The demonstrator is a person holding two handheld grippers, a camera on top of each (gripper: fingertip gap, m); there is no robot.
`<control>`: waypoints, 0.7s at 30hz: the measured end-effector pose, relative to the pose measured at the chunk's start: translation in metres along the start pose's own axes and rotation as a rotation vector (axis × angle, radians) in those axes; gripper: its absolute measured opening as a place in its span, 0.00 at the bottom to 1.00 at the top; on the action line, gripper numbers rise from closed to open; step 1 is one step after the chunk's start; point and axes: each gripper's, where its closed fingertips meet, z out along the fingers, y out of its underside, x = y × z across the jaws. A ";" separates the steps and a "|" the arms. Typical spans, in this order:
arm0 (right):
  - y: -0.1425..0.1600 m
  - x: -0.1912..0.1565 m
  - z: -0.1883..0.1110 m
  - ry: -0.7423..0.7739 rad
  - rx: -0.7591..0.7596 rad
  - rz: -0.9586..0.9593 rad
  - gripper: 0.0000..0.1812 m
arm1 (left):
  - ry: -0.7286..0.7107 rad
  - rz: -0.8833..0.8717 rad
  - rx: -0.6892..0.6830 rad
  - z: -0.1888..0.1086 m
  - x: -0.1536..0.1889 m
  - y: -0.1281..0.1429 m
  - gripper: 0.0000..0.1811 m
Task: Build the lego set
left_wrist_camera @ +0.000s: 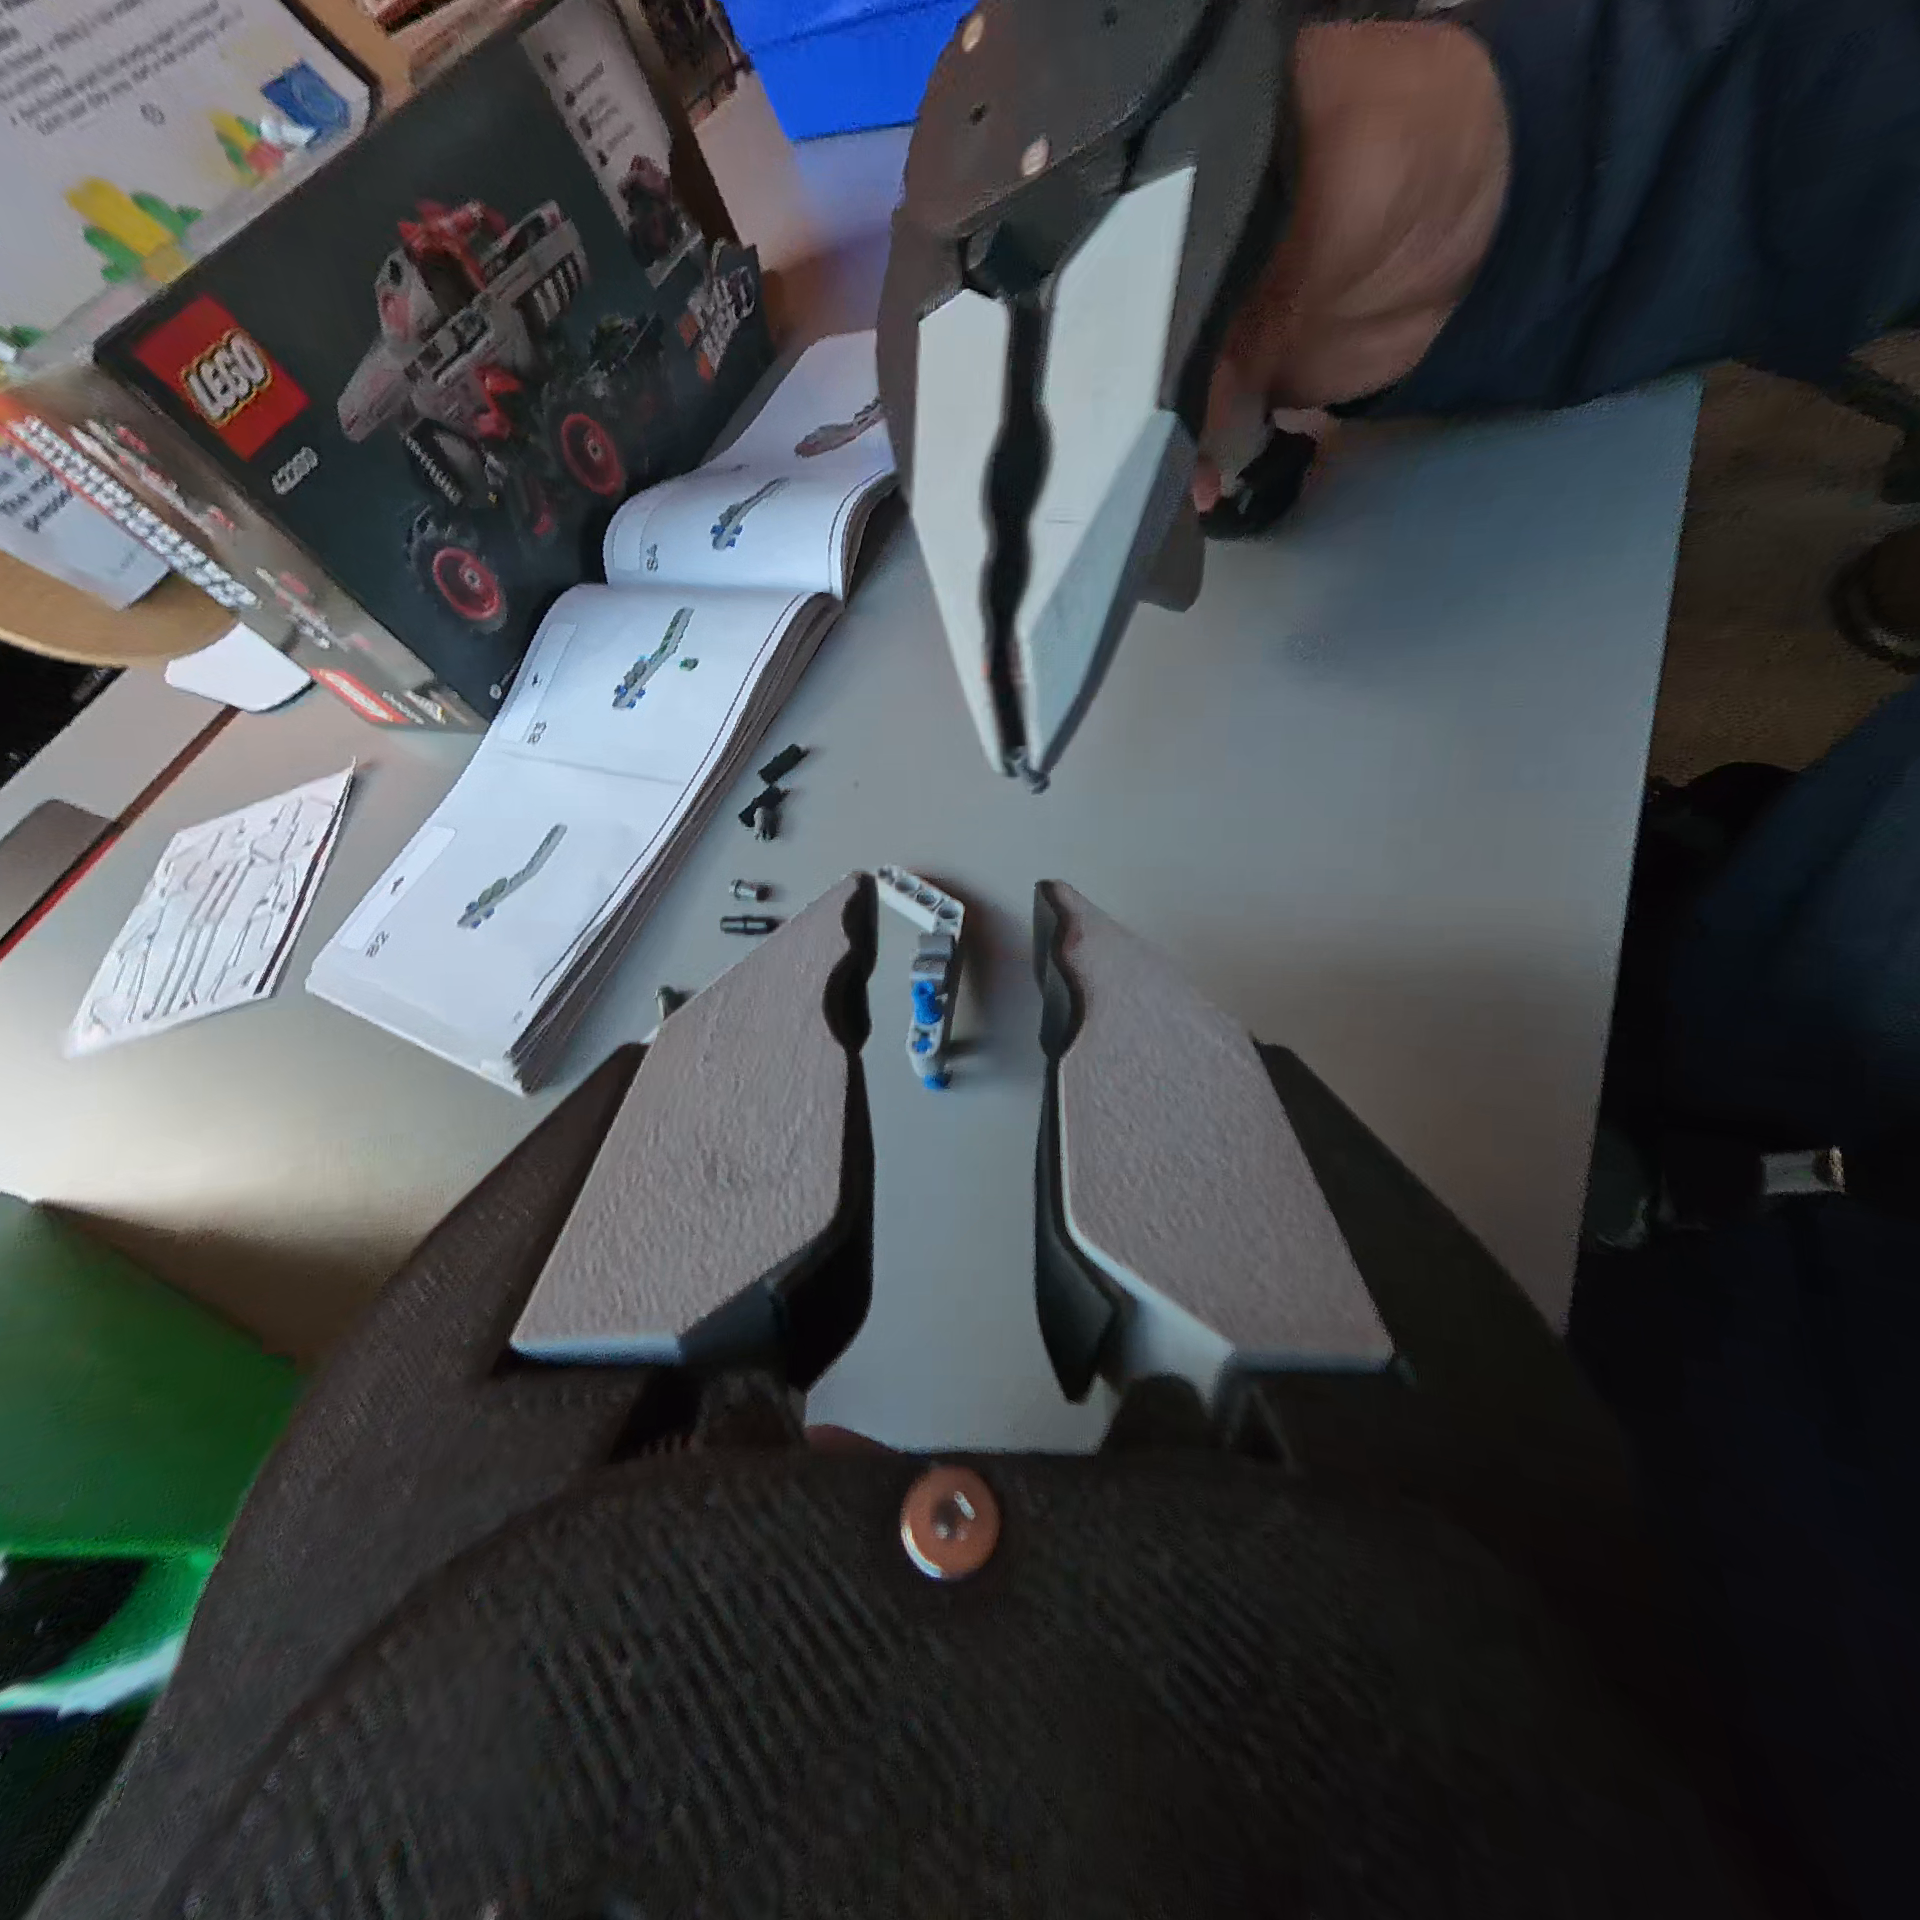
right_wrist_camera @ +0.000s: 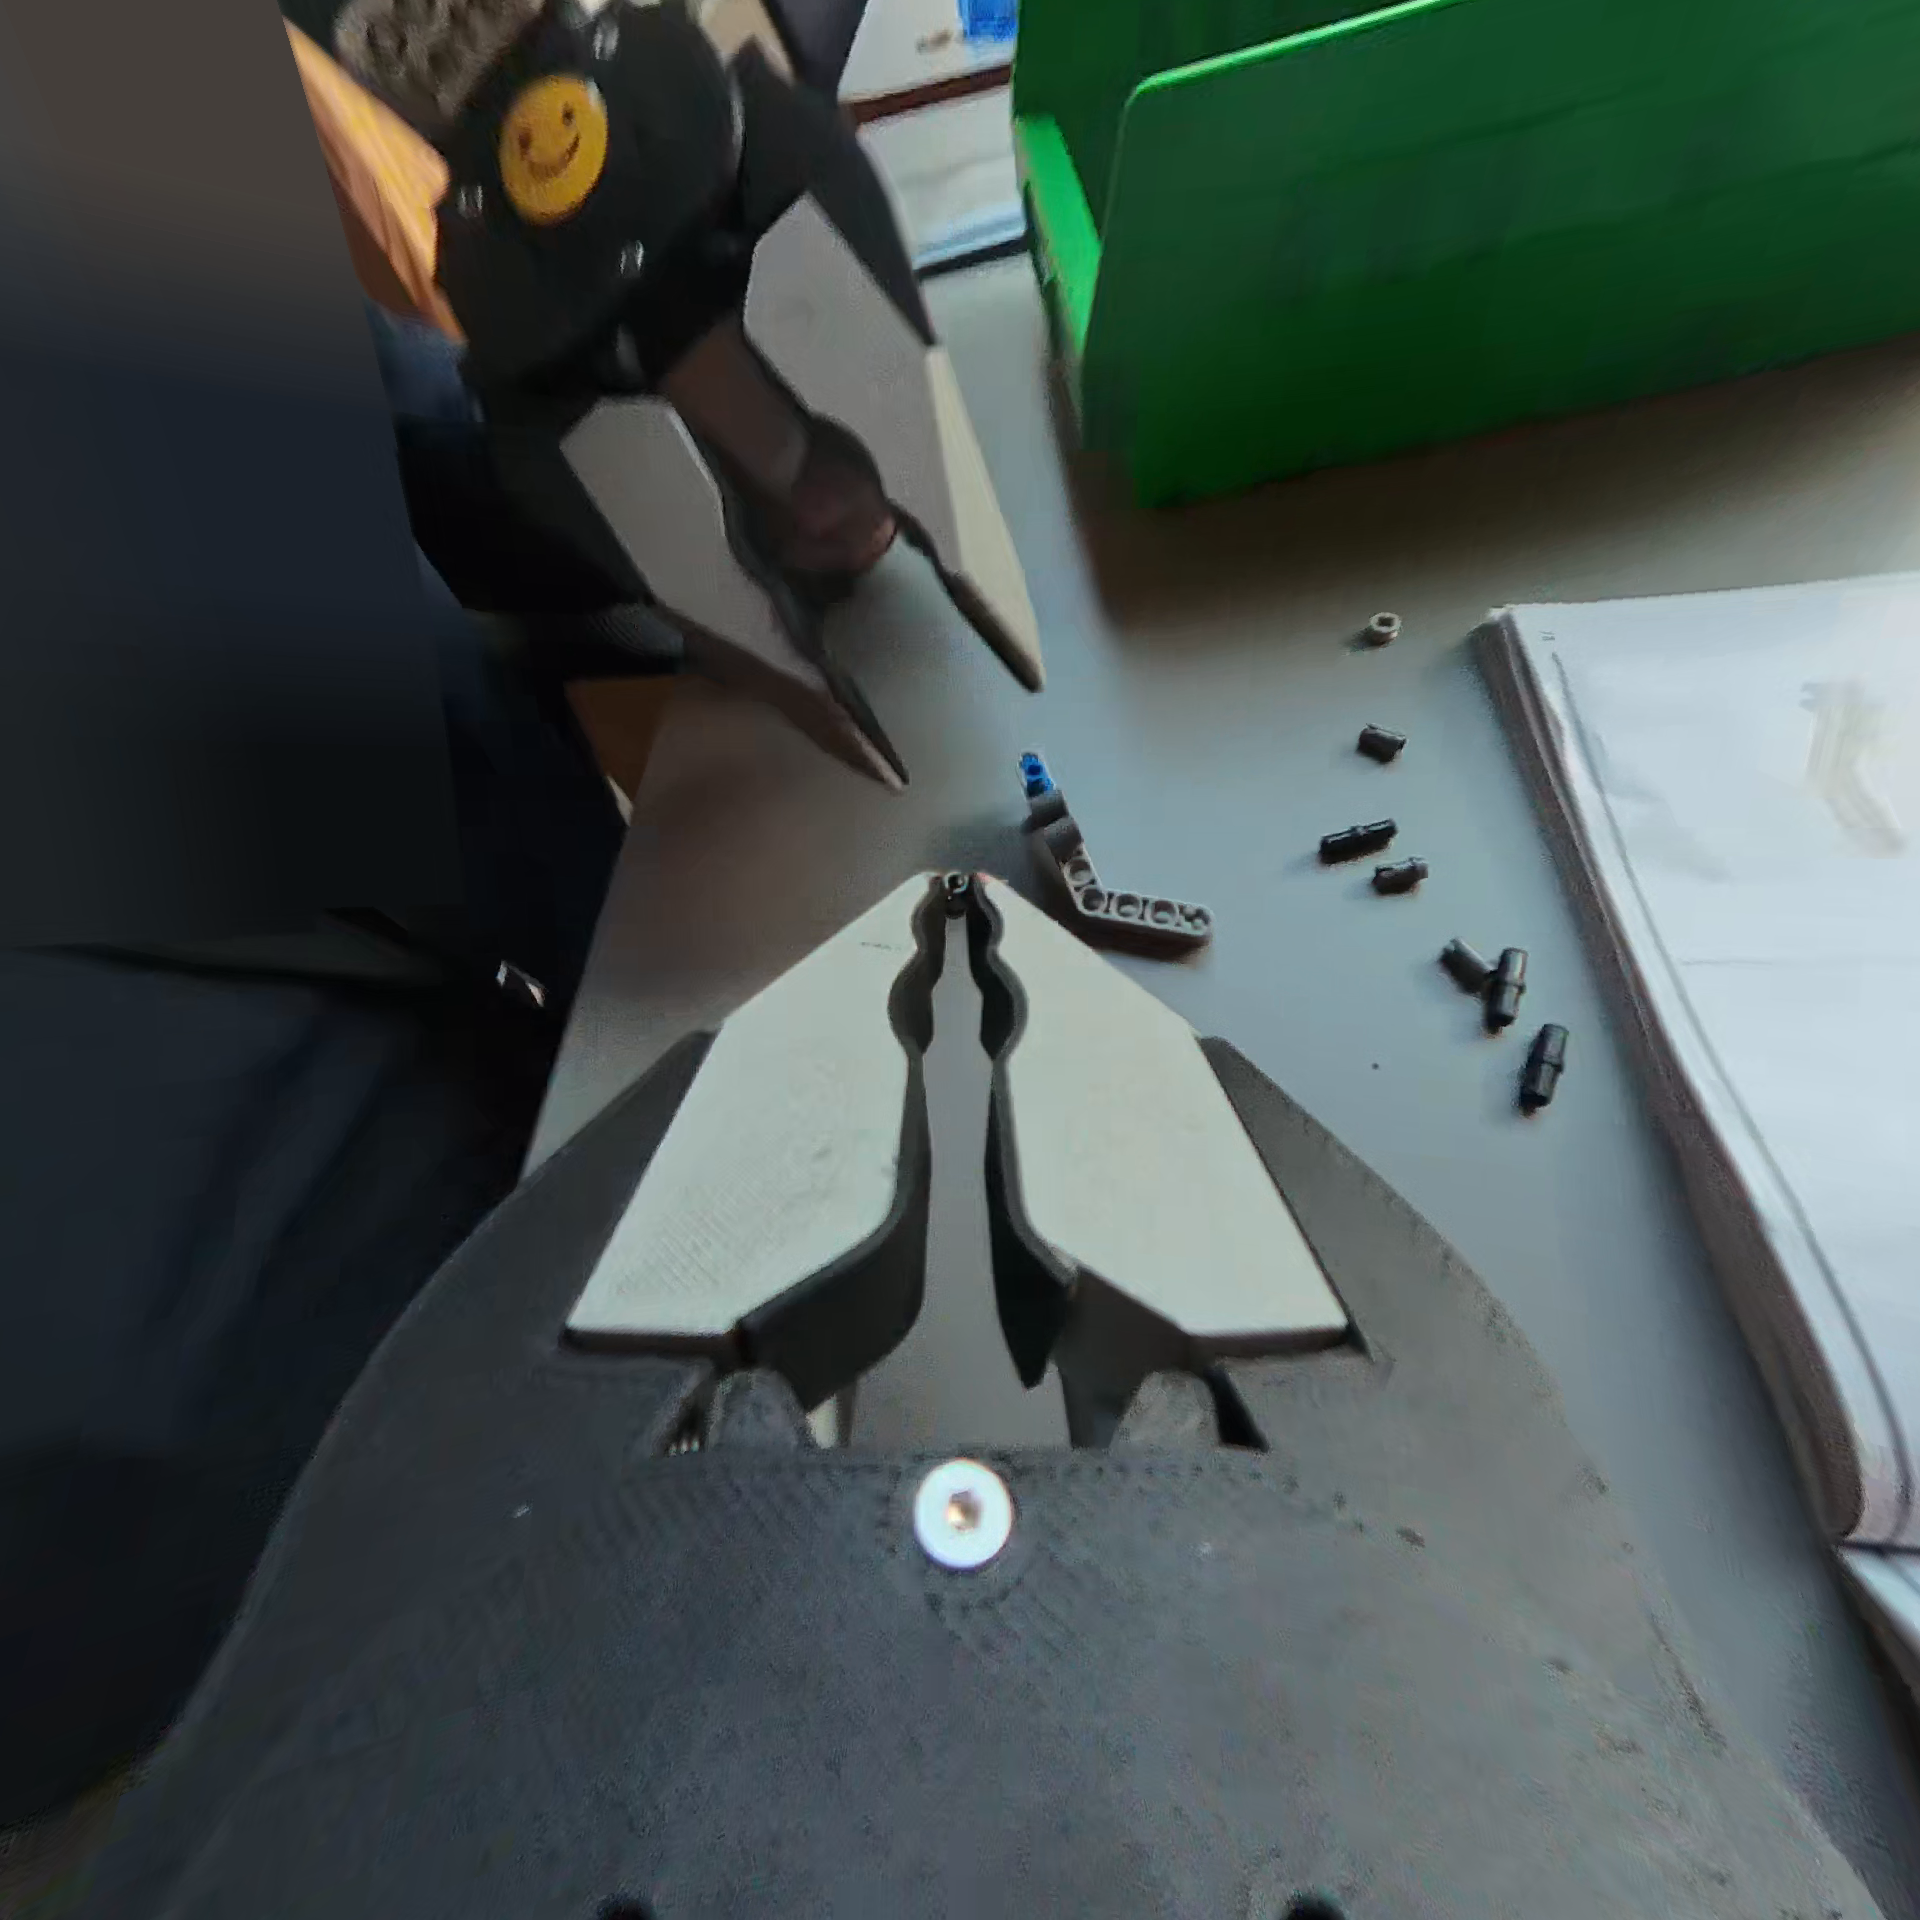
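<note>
table (left_wrist_camera: pixel 1351 831): smooth, matt grey top
left gripper (left_wrist_camera: pixel 951 914): matt, ribbed black plastic; grainy grey finger faces
screw (left_wrist_camera: pixel 949 1535): shiny metal
booklet (left_wrist_camera: pixel 623 790): paper, faintly sheened
box (left_wrist_camera: pixel 436 416): glossy printed card
bent beam (right_wrist_camera: pixel 1127 902): smooth grey plastic
bin (right_wrist_camera: pixel 1507 239): green plastic

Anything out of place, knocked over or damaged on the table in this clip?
Nothing stands out. The bent grey beam lies flat on the table, small black pins lie loose beside the open booklet, and the right tongs pinch one small black pin.

Grey table (left_wrist_camera: pixel 1351 727); bent grey beam (left_wrist_camera: pixel 930 961) at centre; black pins (left_wrist_camera: pixel 764 800) at 10 o'clock; open booklet (left_wrist_camera: pixel 582 821), sticker sheet (left_wrist_camera: pixel 223 904), set box (left_wrist_camera: pixel 416 416) beyond.
</note>
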 end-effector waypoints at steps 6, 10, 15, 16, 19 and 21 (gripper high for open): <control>0.022 0.008 0.011 0.044 -0.186 -0.127 0.00 | 0.010 -0.082 -0.013 -0.006 -0.011 0.010 0.15; 0.026 0.013 0.014 0.078 -0.221 -0.149 0.00 | 0.008 -0.095 0.020 -0.009 -0.013 0.007 0.14; 0.024 0.021 0.013 0.108 -0.221 -0.183 0.00 | 0.076 -0.181 0.046 -0.011 -0.014 0.006 0.18; 0.023 0.022 0.013 0.109 -0.216 -0.185 0.00 | 0.086 -0.201 0.048 -0.011 -0.015 0.006 0.19; 0.014 0.019 0.008 0.083 -0.148 -0.159 0.00 | 0.113 -0.246 0.052 -0.011 -0.017 0.006 0.20; -0.002 0.018 -0.001 0.052 -0.038 -0.092 0.00 | 0.116 -0.251 0.051 -0.011 -0.017 0.006 0.20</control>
